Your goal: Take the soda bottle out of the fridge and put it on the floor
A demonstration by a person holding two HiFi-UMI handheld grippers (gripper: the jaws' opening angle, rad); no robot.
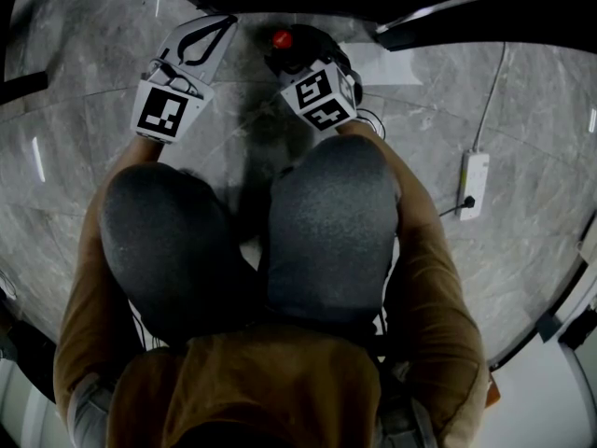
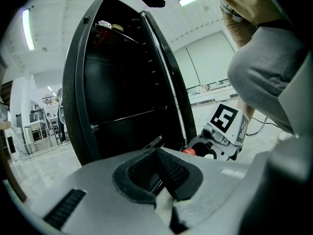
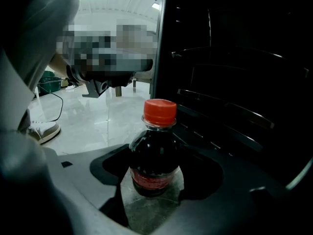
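The soda bottle, dark with a red cap and a red label, stands upright between the pads of my right gripper, which is shut on it. Its base sits at the marble floor. In the head view the red cap shows just ahead of the right gripper. The black fridge stands open, its shelves dark and close on the right. My left gripper is shut with nothing in it, held left of the bottle, and shows at the upper left of the head view.
The person crouches, with both knees right behind the grippers. A white power strip with a cable lies on the floor to the right. A shoe rests on the floor at the left. The fridge door edge juts out at the upper right.
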